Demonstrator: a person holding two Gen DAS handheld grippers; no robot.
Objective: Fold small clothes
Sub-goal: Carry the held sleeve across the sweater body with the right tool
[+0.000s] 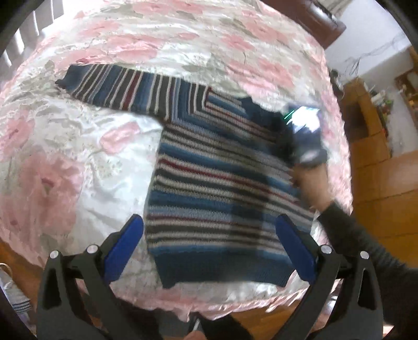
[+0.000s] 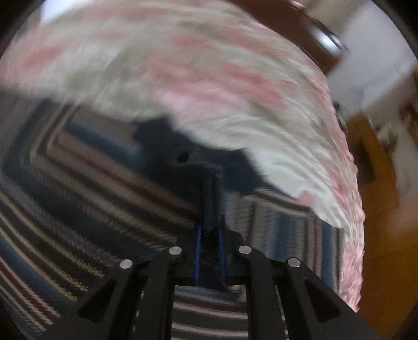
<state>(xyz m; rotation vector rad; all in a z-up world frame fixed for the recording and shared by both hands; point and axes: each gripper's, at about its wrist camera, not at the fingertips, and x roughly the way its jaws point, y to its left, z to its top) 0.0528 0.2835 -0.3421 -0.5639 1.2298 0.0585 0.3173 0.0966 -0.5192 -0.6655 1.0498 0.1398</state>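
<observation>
A small striped knit sweater (image 1: 209,177) in blue, grey, white and dark red lies flat on a pink and white floral cloth (image 1: 86,162). Its left sleeve (image 1: 122,86) stretches out to the upper left. My left gripper (image 1: 209,245) hangs open above the sweater's hem, nothing between its blue pads. The right gripper (image 1: 305,130) shows blurred at the sweater's right shoulder, held by a hand in a dark sleeve. In the right wrist view my right gripper (image 2: 210,209) is shut on a dark navy fold of the sweater (image 2: 86,188), with the right sleeve (image 2: 284,225) lying beside it.
The floral cloth (image 2: 209,83) covers a table whose wooden edge (image 1: 15,259) shows at the lower left. Wooden floor (image 1: 386,188) and wooden furniture (image 1: 365,117) lie to the right. A dark wooden piece (image 1: 318,18) stands beyond the far edge.
</observation>
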